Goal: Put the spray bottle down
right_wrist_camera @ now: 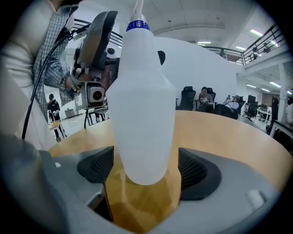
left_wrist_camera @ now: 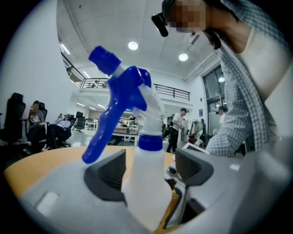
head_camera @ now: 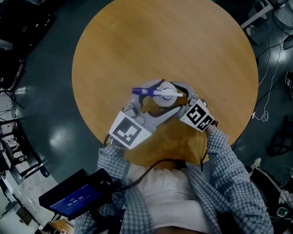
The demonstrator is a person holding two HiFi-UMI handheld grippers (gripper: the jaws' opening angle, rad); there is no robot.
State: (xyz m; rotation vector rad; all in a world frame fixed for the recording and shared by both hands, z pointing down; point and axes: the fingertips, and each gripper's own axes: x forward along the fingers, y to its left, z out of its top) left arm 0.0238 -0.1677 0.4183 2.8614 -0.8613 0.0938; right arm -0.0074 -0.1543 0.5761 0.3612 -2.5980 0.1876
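A white spray bottle [head_camera: 165,94] with a blue trigger head [head_camera: 143,91] stands upright on the round wooden table [head_camera: 187,39], near its front edge. Both grippers flank it. My left gripper [head_camera: 154,104] reaches in from the lower left, and in the left gripper view the bottle [left_wrist_camera: 146,178] sits between its dark pads [left_wrist_camera: 109,172], with a gap on the right side. My right gripper [head_camera: 180,98] comes from the right; its open jaws [right_wrist_camera: 144,170] stand clear of the bottle body [right_wrist_camera: 144,105] on both sides. The bottle's base appears to rest on the wood.
The person's body and checked sleeves [head_camera: 231,174] are close against the table's front edge. A device with a blue screen [head_camera: 76,199] hangs at the lower left. Office chairs and seated people [right_wrist_camera: 206,98] are far behind the table. Cables [head_camera: 268,70] lie on the floor at the right.
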